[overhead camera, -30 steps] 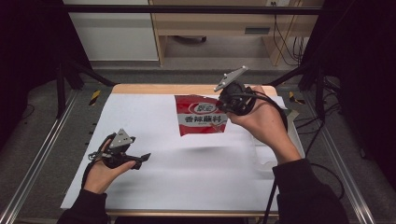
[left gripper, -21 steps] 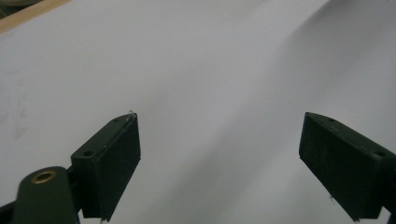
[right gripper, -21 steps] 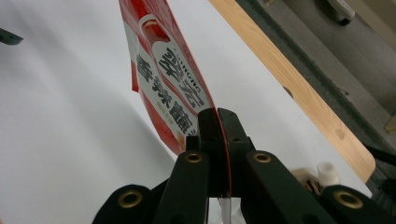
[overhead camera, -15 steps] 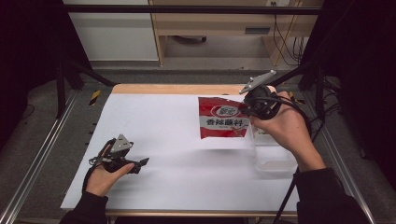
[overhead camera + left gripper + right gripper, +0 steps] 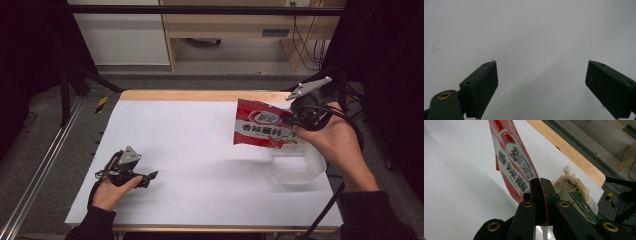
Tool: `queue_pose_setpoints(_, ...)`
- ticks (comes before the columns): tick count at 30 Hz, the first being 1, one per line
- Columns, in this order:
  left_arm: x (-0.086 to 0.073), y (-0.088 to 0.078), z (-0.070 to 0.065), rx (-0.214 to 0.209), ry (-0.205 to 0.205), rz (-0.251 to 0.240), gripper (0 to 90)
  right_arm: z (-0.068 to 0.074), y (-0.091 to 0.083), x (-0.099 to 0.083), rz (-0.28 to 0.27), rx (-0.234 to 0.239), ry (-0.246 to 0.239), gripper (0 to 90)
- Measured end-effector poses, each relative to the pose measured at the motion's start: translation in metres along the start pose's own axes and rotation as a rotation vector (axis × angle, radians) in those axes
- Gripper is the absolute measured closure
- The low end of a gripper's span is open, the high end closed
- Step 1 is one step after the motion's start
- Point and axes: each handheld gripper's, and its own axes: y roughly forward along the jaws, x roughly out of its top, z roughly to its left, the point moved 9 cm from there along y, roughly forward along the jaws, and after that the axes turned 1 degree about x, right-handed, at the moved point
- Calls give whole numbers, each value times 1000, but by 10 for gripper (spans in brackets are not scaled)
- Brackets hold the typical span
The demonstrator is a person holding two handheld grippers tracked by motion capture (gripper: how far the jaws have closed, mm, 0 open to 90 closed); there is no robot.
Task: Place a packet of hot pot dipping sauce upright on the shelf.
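A red seasoning packet [image 5: 261,129] with white print hangs in the air over the right side of the table, held upright. My right gripper [image 5: 291,120] is shut on its right edge. In the right gripper view the jaws [image 5: 540,185] pinch the packet [image 5: 515,160] edge-on. Just below it stands a clear plastic container [image 5: 296,168], which holds a beige spouted pouch [image 5: 568,184] with a green label. My left gripper [image 5: 148,177] rests low at the front left of the table, open, with nothing between its fingers [image 5: 482,85] but white surface.
A white sheet [image 5: 200,135] covers the table, with a wooden strip [image 5: 200,95] along the far edge. Metal rails run along the left side, and cables trail off the right edge. A cabinet and wooden furniture stand beyond the table.
My right gripper has carried the red packet from the table's far middle to the right, above the clear container. The left hand has sunk slightly and stays open.
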Motion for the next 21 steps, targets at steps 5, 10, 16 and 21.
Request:
queue_pose_setpoints(5,-1,0,0,2,0,3,109,-10,-9,-9,3,-19,25,900)
queue_pose_setpoints(10,-1,0,1,2,0,5,108,-20,-15,-20,15,-40,50,900)
queue_pose_setpoints(16,-1,0,1,1,-1,4,108,-30,-19,-34,33,-61,70,900)
queue_pose_setpoints(21,-1,0,1,0,-1,4,107,-39,-24,-51,51,-73,103,900)
